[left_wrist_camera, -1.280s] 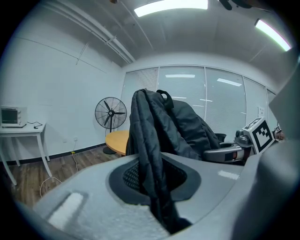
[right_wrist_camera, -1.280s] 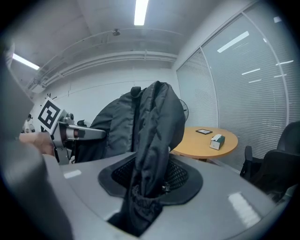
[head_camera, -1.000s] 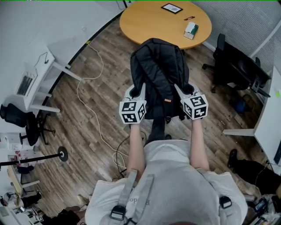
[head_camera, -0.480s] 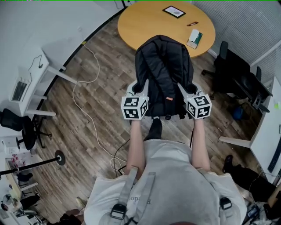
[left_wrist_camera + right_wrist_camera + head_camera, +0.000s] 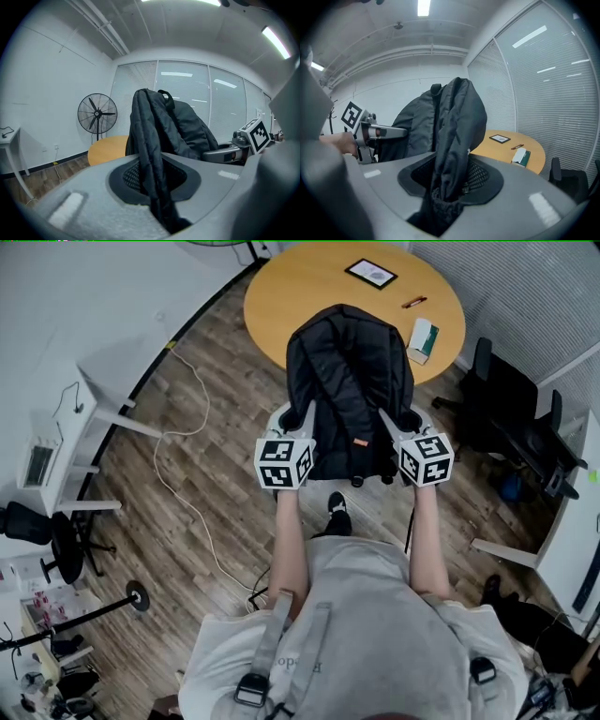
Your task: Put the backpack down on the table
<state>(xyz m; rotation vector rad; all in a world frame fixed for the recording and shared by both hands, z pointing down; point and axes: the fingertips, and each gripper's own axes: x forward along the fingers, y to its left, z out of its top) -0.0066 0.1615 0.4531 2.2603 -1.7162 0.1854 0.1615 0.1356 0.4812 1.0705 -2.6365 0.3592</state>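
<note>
A black backpack hangs in the air between my two grippers, its top edge over the near rim of the round wooden table. My left gripper is shut on the backpack's left side; in the left gripper view black fabric runs down between the jaws. My right gripper is shut on the right side, and the right gripper view shows the fabric bunched in its jaws. The table lies ahead to the right there.
On the table lie a framed picture, a pen and a green-and-white box. A black office chair stands to the right, a white desk to the left. A cable trails over the wooden floor. A fan stands by the far wall.
Both grippers and the backpack have moved forward toward the table; the backpack's top now overlaps the table's near edge. The grip has stayed the same.
</note>
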